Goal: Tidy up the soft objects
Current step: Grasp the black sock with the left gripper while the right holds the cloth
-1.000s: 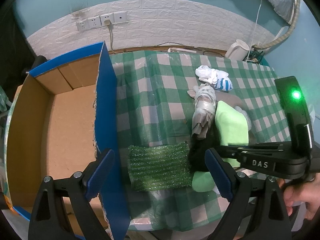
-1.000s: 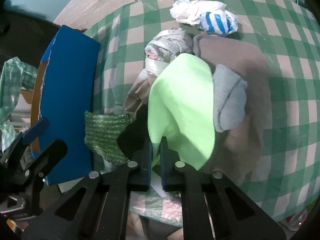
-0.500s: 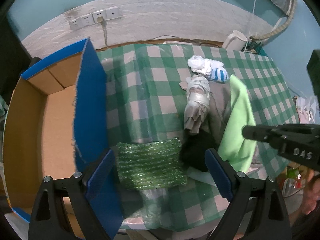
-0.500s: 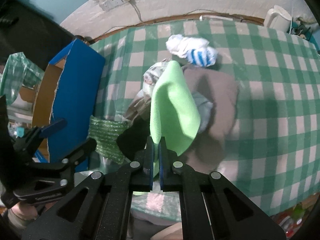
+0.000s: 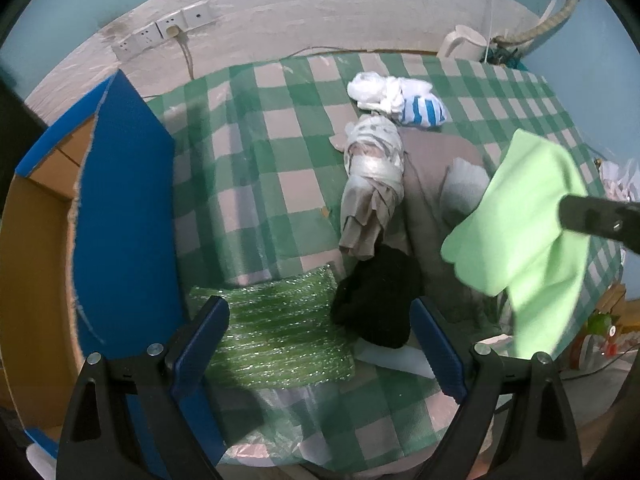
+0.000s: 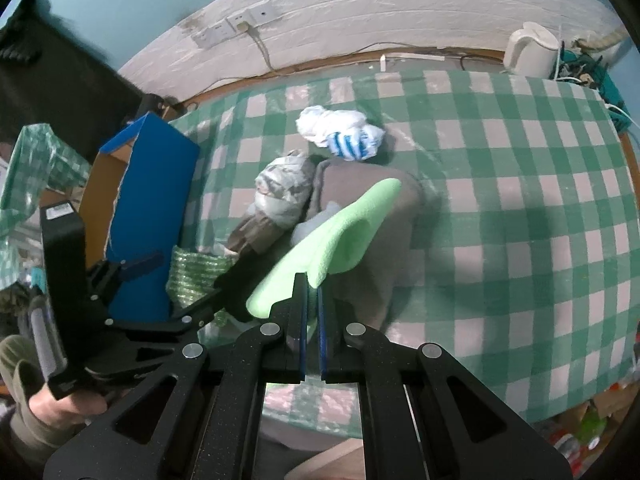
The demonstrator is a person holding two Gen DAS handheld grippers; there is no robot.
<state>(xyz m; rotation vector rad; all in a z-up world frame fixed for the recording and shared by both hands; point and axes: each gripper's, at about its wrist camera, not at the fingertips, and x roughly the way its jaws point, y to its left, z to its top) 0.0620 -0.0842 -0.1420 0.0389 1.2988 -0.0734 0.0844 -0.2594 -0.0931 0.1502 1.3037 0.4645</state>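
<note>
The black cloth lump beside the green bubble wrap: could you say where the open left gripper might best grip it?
Probably the raised top of the black cloth, from above. It lies bunched between the left gripper fingers, overlapping the bubble wrap.

- A lived-in room in a home, not a lab.
- A desk (image 6: 520, 184) under a green checked cloth.
- Wall sockets (image 6: 236, 26) on white brick-pattern panelling, teal paint above.
- A white kettle (image 6: 530, 50) and tangled cables in the corner.
</note>
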